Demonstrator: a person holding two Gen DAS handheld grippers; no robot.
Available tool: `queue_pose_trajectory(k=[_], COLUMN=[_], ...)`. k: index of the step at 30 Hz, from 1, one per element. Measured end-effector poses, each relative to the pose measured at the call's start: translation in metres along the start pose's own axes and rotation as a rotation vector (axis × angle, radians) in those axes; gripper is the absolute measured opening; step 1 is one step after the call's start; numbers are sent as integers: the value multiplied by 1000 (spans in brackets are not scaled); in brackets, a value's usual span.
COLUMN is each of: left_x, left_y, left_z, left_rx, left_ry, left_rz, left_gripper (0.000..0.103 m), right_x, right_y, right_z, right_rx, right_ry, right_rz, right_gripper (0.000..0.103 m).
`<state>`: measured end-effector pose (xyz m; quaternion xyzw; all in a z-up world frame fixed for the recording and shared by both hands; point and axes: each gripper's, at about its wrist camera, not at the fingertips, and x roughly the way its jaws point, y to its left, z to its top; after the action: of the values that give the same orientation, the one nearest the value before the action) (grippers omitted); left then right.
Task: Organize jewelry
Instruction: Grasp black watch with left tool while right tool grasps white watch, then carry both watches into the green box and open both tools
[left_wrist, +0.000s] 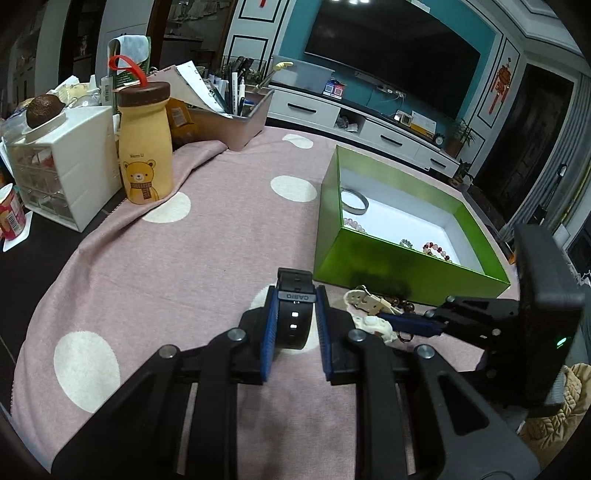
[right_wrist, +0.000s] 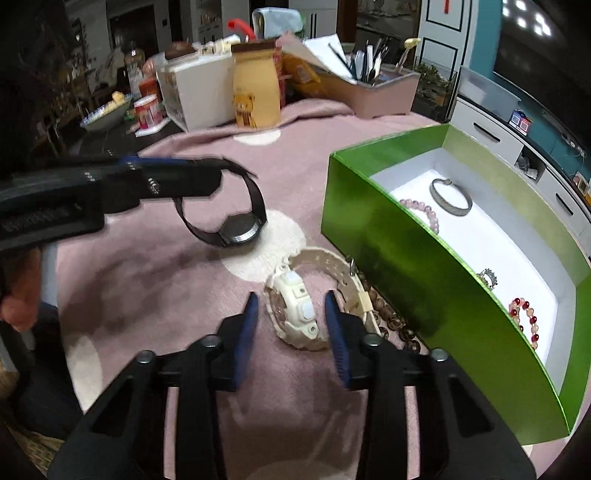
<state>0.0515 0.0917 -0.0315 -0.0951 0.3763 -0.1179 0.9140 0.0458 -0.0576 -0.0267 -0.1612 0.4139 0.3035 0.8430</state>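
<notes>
My left gripper (left_wrist: 295, 300) is shut on the strap of a black Casio watch (left_wrist: 293, 317) and holds it a little above the pink cloth; the watch hangs from it in the right wrist view (right_wrist: 236, 230). My right gripper (right_wrist: 291, 308) is open, its blue pads either side of a cream watch (right_wrist: 295, 314) that lies on the cloth by the green box (right_wrist: 388, 266). The cream watch also shows in the left wrist view (left_wrist: 369, 310). The box holds a silver bangle (right_wrist: 451, 195), a pink bead bracelet (right_wrist: 424, 210), a ring (right_wrist: 487, 277) and a red bead bracelet (right_wrist: 524, 317).
Brown wooden beads (right_wrist: 395, 325) lie between the cream watch and the box wall. At the back stand a yellow bear bottle (left_wrist: 144, 147), a white drawer unit (left_wrist: 62, 162) and a pink pen tray (left_wrist: 236, 118). The cloth (left_wrist: 184, 258) has white dots.
</notes>
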Motion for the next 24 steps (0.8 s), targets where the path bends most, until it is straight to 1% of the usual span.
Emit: queue_pose_trajectory(k=[2,4,7,11,14,19,24], left_x=[-3,-5,-10,-18,-26,-32,-38], left_y=[2,3,2,0,-6,-21,-46], left_z=[0,0,-1,-2,-2,5,25], left_rx=[-8,-12,-15,-25,-22,-4,55], left_ry=[-3,-7,-12,-20,-34,-36,-56], left_rz=[2,1,-9,-36,-56,-75,-88], left_gripper=[20,20,20,20,20,20,20], right_x=[-4,-11,-31,-68,-96,-131,-156], right_y=[1,2,2,-1,-9,-29,-53], right_z=[-2,-4,-10,-24,-36,-49,-54], right_rx=[10,25,81,162,220,275,315], right_ry=[-10,-29,-87,-182,-238,-300,-359], right_rz=[8,5,24,31,14,-53,-105], right_gripper=[17,17,17,17,17,17,17])
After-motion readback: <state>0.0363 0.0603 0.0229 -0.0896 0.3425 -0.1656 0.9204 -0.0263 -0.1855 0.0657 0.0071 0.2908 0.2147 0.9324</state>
